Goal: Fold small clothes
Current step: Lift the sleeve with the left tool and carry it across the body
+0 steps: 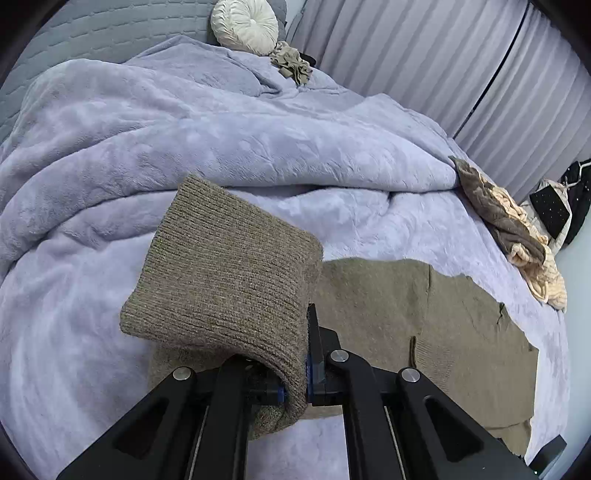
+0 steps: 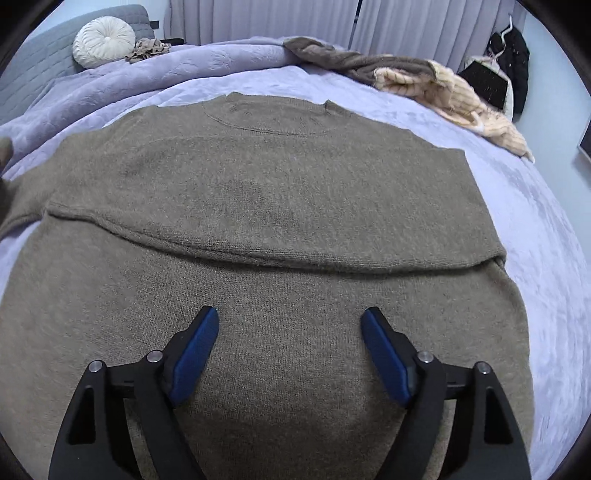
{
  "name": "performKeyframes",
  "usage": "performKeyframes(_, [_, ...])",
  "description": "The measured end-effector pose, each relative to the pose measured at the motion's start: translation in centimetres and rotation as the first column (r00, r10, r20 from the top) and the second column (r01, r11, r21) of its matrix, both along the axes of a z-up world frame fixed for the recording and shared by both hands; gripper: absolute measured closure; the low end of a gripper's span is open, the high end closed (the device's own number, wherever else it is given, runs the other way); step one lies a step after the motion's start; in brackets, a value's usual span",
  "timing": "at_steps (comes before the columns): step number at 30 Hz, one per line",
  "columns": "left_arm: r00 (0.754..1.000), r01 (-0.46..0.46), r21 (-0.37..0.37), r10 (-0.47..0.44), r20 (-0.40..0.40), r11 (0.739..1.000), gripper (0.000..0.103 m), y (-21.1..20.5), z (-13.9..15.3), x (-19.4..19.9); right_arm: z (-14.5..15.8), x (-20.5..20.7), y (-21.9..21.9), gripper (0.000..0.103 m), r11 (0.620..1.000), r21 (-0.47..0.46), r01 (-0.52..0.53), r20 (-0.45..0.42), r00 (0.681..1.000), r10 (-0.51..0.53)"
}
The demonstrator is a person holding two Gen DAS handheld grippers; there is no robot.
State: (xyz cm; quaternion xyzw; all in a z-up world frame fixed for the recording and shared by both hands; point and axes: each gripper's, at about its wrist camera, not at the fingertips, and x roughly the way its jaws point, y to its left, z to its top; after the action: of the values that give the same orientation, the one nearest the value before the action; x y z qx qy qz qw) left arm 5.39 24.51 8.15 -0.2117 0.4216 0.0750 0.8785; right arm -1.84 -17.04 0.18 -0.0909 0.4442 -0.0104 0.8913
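A taupe knit sweater (image 2: 280, 192) lies flat on the bed, neckline at the far side, with one sleeve folded straight across its chest. My right gripper (image 2: 290, 312) hangs open just above the sweater's lower body, and nothing sits between its blue pads (image 2: 195, 354). In the left wrist view, my left gripper (image 1: 301, 354) is shut on the ribbed cuff of the other sleeve (image 1: 225, 266), which is lifted and drapes over the left finger. The sweater's body (image 1: 424, 325) spreads to the right beneath it.
A rumpled lavender plush blanket (image 1: 221, 140) covers the bed. A round cream cushion (image 2: 103, 42) and a small taupe garment (image 1: 291, 62) lie by the headboard. Brown and cream clothes (image 2: 424, 81) are piled at the far right edge, with curtains (image 2: 277, 18) behind.
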Motion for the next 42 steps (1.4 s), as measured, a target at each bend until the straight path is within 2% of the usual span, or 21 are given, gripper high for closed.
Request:
performKeyframes(2, [1.0,0.014,0.005,-0.014,-0.022,1.0,0.095,-1.6,-0.2,0.3,0.1,0.0,-0.2,0.019,1.0,0.006,-0.002,-0.002,1.0,0.002])
performKeyframes(6, [0.998,0.054,0.033,-0.053,-0.041,0.998,0.095,-4.9,0.0,0.7,0.9,0.0,-1.3,0.019,0.997,0.079,-0.012,-0.038,0.999,0.015])
performKeyframes(12, [0.992,0.116,0.08,-0.112,-0.05,0.99,0.095,-10.0,1.0,1.4,1.6,-1.2,-2.7,0.019,0.99,0.099,-0.104,-0.075,0.991,0.112])
performKeyframes(16, [0.99,0.137,0.1,-0.132,-0.054,0.985,0.095,-12.9,1.7,2.3,1.6,-2.6,-5.2,0.019,0.987,0.098,-0.13,-0.062,0.989,0.137])
performKeyframes(19, [0.988,0.147,0.113,-0.141,-0.057,0.983,0.095,-14.6,2.0,2.9,0.9,-3.9,-6.6,0.019,0.98,0.13,-0.151,-0.019,0.988,0.155])
performKeyframes(23, [0.985,0.17,0.131,-0.163,-0.064,0.977,0.095,-17.6,2.5,3.7,0.5,-4.3,-6.3,0.017,0.98,0.106,-0.166,0.019,0.986,0.165])
performKeyframes(31, [0.968,0.248,0.168,-0.238,-0.08,0.954,0.095,-23.9,3.0,4.6,0.4,-4.2,-6.9,0.016,0.973,0.152,-0.174,0.039,0.985,0.17])
performKeyframes(37, [0.959,0.282,0.191,-0.268,-0.096,0.94,0.095,-27.0,3.4,4.9,0.4,-4.2,-7.1,0.016,0.968,0.178,-0.177,0.049,0.984,0.171])
performKeyframes(42, [0.942,0.336,0.235,-0.324,-0.088,0.912,0.095,-30.5,4.4,4.7,0.5,-4.2,-7.4,0.016,0.963,0.203,-0.18,0.058,0.984,0.171])
